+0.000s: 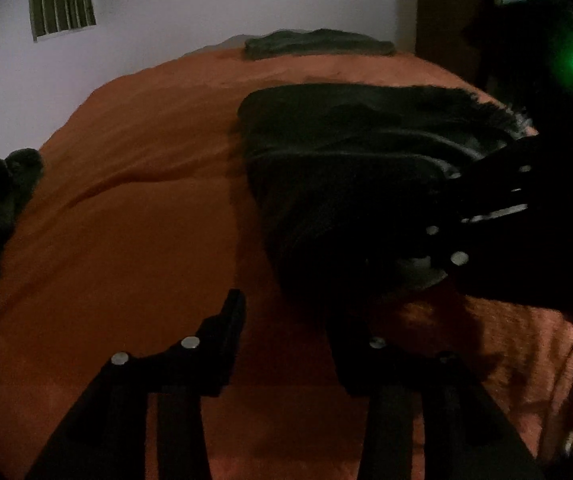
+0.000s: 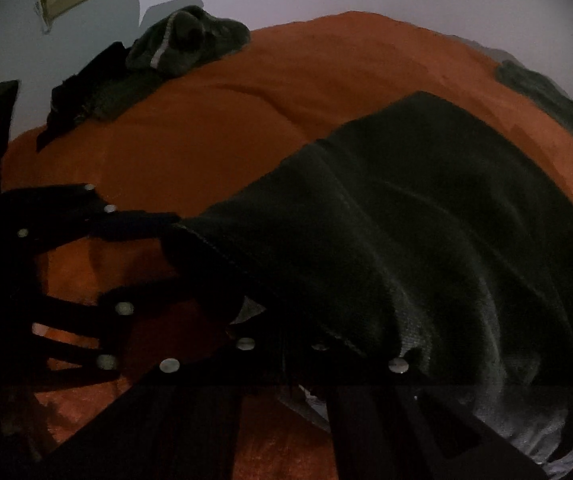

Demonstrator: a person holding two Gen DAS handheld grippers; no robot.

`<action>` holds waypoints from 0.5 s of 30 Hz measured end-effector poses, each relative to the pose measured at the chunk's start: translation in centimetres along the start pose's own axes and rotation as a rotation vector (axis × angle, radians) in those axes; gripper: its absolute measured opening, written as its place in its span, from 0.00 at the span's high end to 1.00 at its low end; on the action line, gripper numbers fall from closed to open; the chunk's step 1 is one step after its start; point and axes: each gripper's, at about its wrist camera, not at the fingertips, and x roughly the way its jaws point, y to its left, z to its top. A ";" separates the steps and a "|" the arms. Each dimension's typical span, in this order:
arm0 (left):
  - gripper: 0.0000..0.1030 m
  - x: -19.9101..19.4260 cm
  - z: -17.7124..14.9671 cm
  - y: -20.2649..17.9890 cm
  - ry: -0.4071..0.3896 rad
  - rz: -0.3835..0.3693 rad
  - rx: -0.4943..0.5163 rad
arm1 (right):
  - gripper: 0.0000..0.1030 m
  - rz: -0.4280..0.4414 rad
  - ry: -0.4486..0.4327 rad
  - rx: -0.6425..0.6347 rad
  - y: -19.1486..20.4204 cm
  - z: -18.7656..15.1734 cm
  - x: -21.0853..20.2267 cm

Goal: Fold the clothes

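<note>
Garment: we are working a dark garment [image 2: 426, 220] that is lying on the orange bed [image 1: 146, 200], spreading ahead and to the right of the right tool [image 2: 286, 354].
Right tool: we are reading it as closed on the garment's near edge, since the cloth is draping straight over its fingers and hiding the tips.
Left tool: the left tool [image 1: 286, 320] is standing open over bare bedspread, its left finger clear and its right finger lying against the garment's dark edge, pinching nothing.
Slip risk: we are holding the cloth at one edge only, so a lift could be letting the free side sag and the fold go crooked.
Snag risk: the two tools are sitting close together, and they could be knocking each other or catching one layer only.
Light risk: dim light is making dark cloth and dark fingers hard to separate.
Other clothes: a grey heap [image 2: 190, 40] far ahead-left and a folded piece [image 1: 318, 44] far ahead.
Writing: we are finding no brand, label or readable text.
</note>
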 end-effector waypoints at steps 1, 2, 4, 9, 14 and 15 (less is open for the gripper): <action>0.54 0.4 0.2 -0.3 -0.004 0.030 0.004 | 1.00 0.013 -0.006 0.005 0.3 0.0 -0.5; 0.53 0.7 0.3 -0.6 -0.007 0.060 -0.001 | 1.00 0.030 -0.020 0.018 0.3 0.0 -1.3; 0.53 1.3 1.1 -0.4 -0.007 0.103 -0.067 | 0.99 0.068 -0.048 0.044 0.3 -0.3 -2.8; 0.82 0.6 1.3 -0.8 -0.024 0.080 -0.218 | 0.99 0.112 -0.058 0.000 0.9 -1.8 -3.5; 0.98 -1.2 -1.1 -1.8 -0.073 0.098 -0.092 | 0.99 0.126 -0.076 0.046 -0.8 -0.3 -2.1; 0.98 -1.4 -1.3 -1.5 -0.066 0.094 -0.091 | 0.99 0.126 -0.074 0.037 -0.9 0.0 -1.8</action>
